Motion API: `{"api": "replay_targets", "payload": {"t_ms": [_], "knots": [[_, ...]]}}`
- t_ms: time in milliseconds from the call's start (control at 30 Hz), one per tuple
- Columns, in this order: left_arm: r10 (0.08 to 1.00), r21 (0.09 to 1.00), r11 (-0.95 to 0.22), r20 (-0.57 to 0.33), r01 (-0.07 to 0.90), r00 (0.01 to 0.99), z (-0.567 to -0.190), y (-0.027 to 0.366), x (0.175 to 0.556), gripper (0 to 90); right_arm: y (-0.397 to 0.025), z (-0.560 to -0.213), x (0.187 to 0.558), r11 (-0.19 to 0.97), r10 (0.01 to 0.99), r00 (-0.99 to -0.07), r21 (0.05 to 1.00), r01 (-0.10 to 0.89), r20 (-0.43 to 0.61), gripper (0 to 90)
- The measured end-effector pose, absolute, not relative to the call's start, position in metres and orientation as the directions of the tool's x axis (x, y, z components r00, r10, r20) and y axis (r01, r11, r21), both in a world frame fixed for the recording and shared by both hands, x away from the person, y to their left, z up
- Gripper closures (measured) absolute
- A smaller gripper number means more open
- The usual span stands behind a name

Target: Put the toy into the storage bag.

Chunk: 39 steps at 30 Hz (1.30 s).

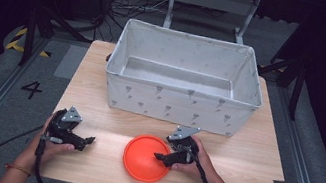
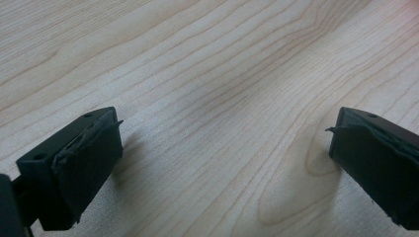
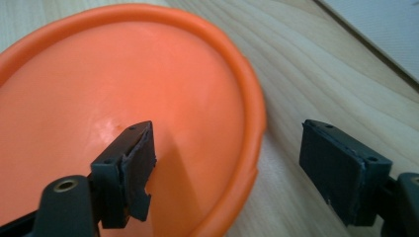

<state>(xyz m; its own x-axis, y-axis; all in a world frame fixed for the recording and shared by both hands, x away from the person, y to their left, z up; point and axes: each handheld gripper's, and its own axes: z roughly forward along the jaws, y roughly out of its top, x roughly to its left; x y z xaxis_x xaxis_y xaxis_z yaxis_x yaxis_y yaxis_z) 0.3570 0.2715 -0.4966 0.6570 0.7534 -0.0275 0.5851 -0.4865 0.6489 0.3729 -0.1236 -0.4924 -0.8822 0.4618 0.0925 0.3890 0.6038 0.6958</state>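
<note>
Light wood table (image 1: 260,159) fills the centre of the high view, with dark floor and cables behind it in the upper part of the frame. White fabric bin (image 1: 179,105) with a small grey print stands on the far half of the table, open side up. Orange plate (image 1: 146,158) lies lower centre, near the front edge, well apart from the bin.

Right gripper (image 1: 163,157) sits just right of the plate, held in the right hand (image 1: 194,160). Right gripper view: jaws spread wide and straddling the plate rim (image 3: 254,123), one jaw over the orange inside, the other over bare wood outside; not closed on it.

Left gripper (image 1: 89,140) is at lower left, held in the left hand (image 1: 51,145), apart from the plate. Left gripper view: jaws wide apart over bare wood grain (image 2: 217,98).
</note>
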Motion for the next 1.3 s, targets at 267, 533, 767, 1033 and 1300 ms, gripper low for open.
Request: {"api": "replay_targets", "payload": {"t_ms": [267, 533, 767, 1033, 1300], "knots": [[0.762, 0.652, -0.479, -0.024, 0.588, 0.648, -0.497, 0.271, 0.358, 0.2, -0.12, -0.491, 0.371, 0.593, 0.459, -0.883, 0.706, 0.388, 0.1, 44.9], [0.764, 0.65, -0.477, -0.026, 0.591, 0.645, -0.497, 0.271, 0.361, 0.2, -0.129, -0.489, 0.377, 0.533, 0.497, -0.855, 0.726, 0.436, 0.148, 68.5], [0.761, 0.648, -0.48, -0.027, 0.591, 0.648, -0.497, 0.271, 0.363, 0.2, -0.135, -0.485, 0.376, 0.559, 0.484, -0.869, 0.728, 0.396, 0.102, 82.3], [0.761, 0.648, -0.48, -0.027, 0.591, 0.648, -0.497, 0.271, 0.363, 0.2, -0.136, -0.477, 0.373, 0.561, 0.468, -0.879, 0.739, 0.373, 0.089, 83.0], [0.762, 0.65, -0.479, -0.025, 0.59, 0.647, -0.497, 0.27, 0.363, 0.2, -0.141, -0.479, 0.375, 0.563, 0.479, -0.871, 0.724, 0.398, 0.107, 82.4]]}}
